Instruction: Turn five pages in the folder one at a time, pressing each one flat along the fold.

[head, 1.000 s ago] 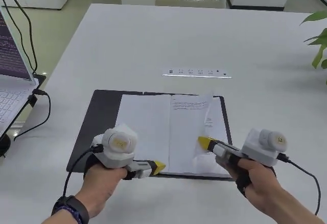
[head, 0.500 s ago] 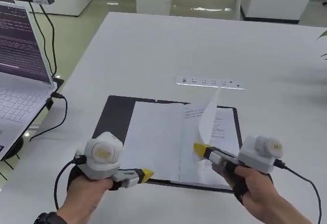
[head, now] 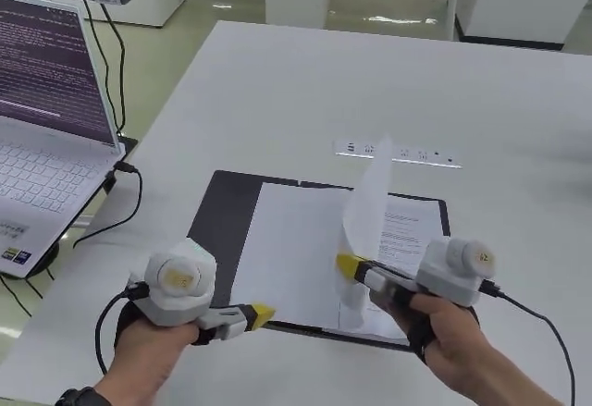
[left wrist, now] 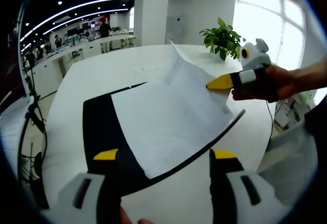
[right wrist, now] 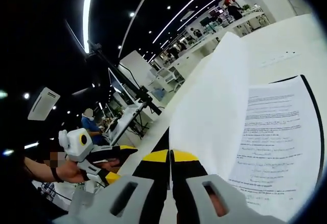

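A black folder (head: 220, 226) lies open on the white table, with a blank white sheet (head: 287, 258) on its left half and a printed page (head: 412, 230) on its right. One page (head: 366, 204) stands nearly upright over the fold. My right gripper (head: 348, 264) is shut on that page's lower edge; its jaws press together (right wrist: 170, 156) at the foot of the lifted page (right wrist: 214, 101). My left gripper (head: 259, 314) hovers at the folder's near edge, open (left wrist: 164, 155) and holding nothing, with the folder's edge (left wrist: 204, 142) between its jaws.
An open laptop (head: 46, 119) sits at the left with a black cable (head: 116, 212) trailing beside the folder. A white power strip (head: 398, 154) lies beyond the folder. A potted plant (left wrist: 222, 40) stands at the table's far side.
The right gripper has carried the page up and leftward; it went from curling over the right half to standing almost upright above the fold. The left gripper stayed near the front edge.
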